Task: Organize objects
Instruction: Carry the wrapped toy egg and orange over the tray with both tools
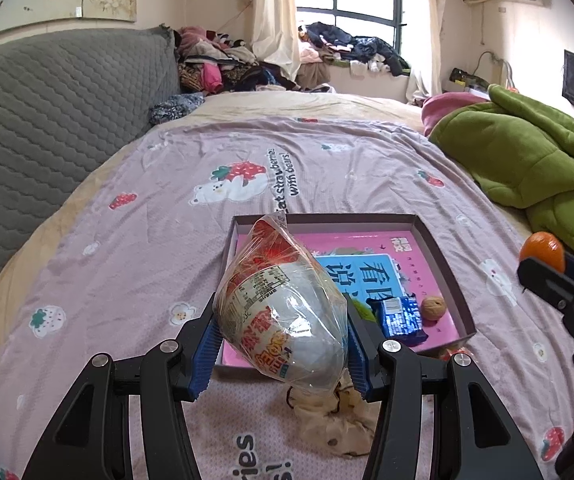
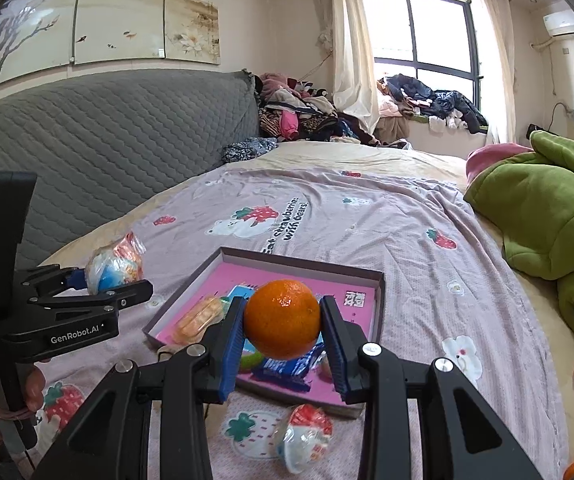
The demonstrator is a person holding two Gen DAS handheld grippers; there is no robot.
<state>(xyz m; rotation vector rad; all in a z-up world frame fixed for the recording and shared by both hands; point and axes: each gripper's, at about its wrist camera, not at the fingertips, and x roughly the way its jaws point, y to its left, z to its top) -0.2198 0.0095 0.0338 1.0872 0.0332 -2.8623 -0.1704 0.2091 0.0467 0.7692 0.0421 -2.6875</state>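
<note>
Left fingers clamp a wrapped noodle cup; right fingers pinch an orange. Best lower both into the tray ahead before releasing.

Left gripper: black frame, silver screws, white "GenRobot.AI" lettering
Right gripper: black frame, silver screws
Pads: blue, ribbed

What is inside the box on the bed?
In the box lie a pink book, a blue packet, a walnut and a yellow snack. The cup and the orange, held in the tongs, cover the rest.
</note>
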